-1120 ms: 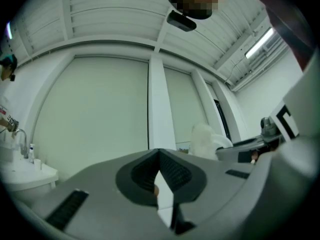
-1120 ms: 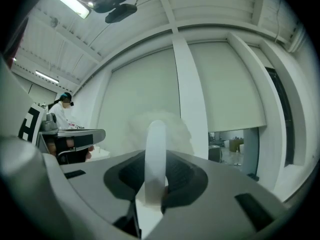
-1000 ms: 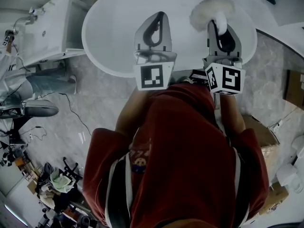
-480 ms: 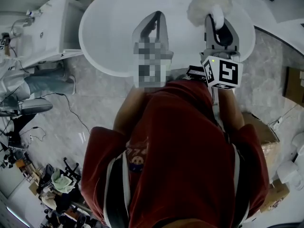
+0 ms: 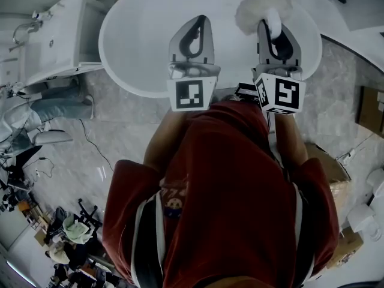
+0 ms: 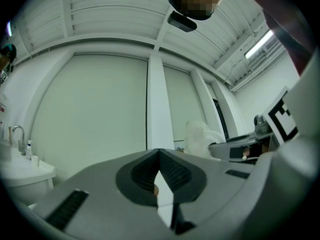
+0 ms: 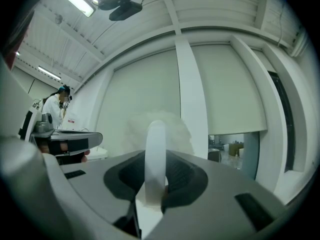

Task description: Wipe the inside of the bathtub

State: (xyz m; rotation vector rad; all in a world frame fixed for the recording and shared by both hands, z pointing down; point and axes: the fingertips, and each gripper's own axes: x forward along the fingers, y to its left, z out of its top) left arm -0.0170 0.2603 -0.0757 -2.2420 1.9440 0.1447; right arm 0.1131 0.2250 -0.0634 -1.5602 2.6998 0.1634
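The white oval bathtub fills the top of the head view. My right gripper is held over its right part, shut on the white handle of a fluffy white duster. In the right gripper view the handle stands between the jaws with the duster head beyond it. My left gripper hovers over the middle of the tub, shut with nothing in it. Its jaws meet at a point in the left gripper view, where the duster shows to the right.
A white washbasin unit with a tap stands left of the tub. Cardboard boxes sit on the marble floor at the right. Cables and clutter lie at the lower left. A person in white stands far left.
Both grippers and the duster have shifted slightly up and to the left over the tub. The right gripper keeps its hold on the handle; the left stays shut.
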